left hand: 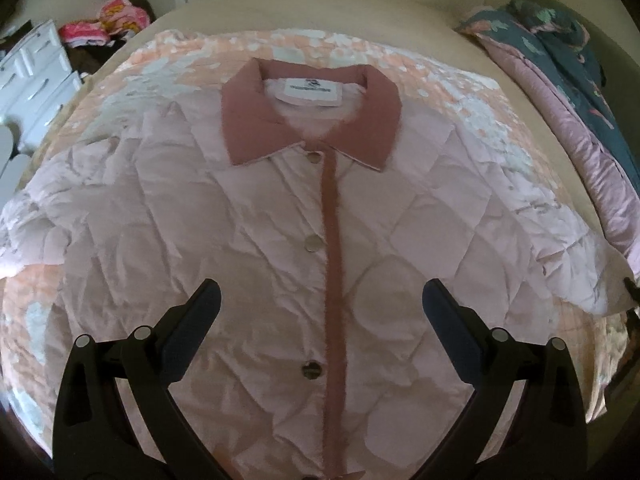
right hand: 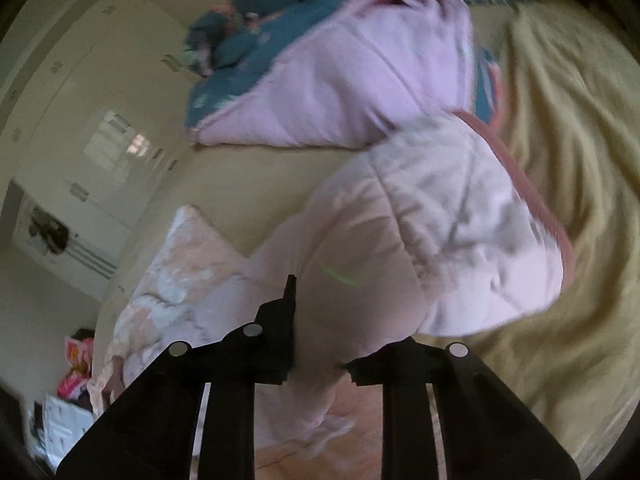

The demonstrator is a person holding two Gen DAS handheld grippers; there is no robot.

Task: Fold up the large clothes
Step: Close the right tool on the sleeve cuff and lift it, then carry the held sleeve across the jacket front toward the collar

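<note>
Left wrist view: the left gripper [left hand: 320, 300] hangs with its two black fingers [left hand: 200, 308] spread wide, nothing between them and touching nothing, above a pale pink quilted jacket [left hand: 240, 220]. The jacket lies flat and buttoned on a peach patterned bedspread [left hand: 168, 52], its dusty-rose collar [left hand: 256, 120] at the far end and snap buttons [left hand: 313, 243] down the placket. A teal and pink duvet [left hand: 560, 60] is bunched at the far right; white drawers [left hand: 32, 76] stand at the far left.

Right wrist view, blurred: the right gripper [right hand: 316, 344] has its fingers pressed close on the jacket's sleeve [right hand: 440, 220], pinching the pale pink fabric, which bulges beyond the tips, its rose-trimmed cuff [right hand: 536, 200] toward the right over a tan blanket [right hand: 580, 120].
</note>
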